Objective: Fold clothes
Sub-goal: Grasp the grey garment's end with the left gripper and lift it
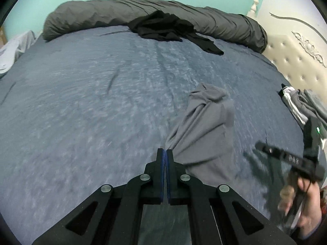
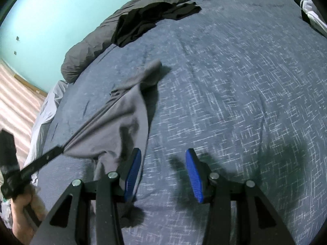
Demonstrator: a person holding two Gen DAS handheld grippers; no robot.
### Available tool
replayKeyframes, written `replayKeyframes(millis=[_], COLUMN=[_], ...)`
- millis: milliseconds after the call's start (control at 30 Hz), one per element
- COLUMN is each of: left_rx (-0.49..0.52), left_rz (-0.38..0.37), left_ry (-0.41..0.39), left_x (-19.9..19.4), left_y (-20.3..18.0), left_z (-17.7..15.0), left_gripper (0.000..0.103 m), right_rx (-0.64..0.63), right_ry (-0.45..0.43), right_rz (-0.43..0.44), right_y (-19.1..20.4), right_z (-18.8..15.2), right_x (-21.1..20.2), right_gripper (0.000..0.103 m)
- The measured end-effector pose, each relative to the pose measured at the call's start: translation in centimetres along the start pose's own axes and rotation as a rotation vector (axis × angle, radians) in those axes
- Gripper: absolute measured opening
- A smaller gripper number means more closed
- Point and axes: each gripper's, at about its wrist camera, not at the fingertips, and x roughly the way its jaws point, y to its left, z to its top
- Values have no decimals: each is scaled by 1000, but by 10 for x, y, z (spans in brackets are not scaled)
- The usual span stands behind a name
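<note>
Open room: we are seeing bare blue bedspread [image 1: 81,106] stretching wide ahead and to the left of the left gripper [image 1: 165,153]; far edge is blocked by a rolled grey duvet [image 1: 114,14].
Edges: headboard [image 1: 296,61] is closing off the far right; a clothes pile [image 1: 302,104] is sitting near it.
Writing: small marks on the right gripper's body are too blurred for us to read.
Left gripper: pressed together, pinching a corner of the grey garment [image 1: 204,126], which is trailing ahead and right of it.
Right gripper [image 2: 163,163]: fingers spread, gripping nothing; garment edge is lying under its left finger [image 2: 132,173].
Black garment [image 1: 163,28]: well ahead, against the duvet.
</note>
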Motion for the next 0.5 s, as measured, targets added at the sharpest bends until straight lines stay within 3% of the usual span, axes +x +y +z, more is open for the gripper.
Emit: replayKeyframes(millis=[233,400,500], left_rx=[-55,-118,-148], left_rz=[46,119,123], left_ry=[19,71,69], left_x=[-53,-56,-51], left_y=[19,40,45], left_z=[-49,-69,-66], left_gripper=[1,1,1], right_rx=[-46,-84,-109], right_ry=[32,57,83], right_rz=[5,21,33], right_y=[13,21,25], right_z=[-19,-35,-43], right_x=[-4,-8,-3], right_gripper=[46,46,46])
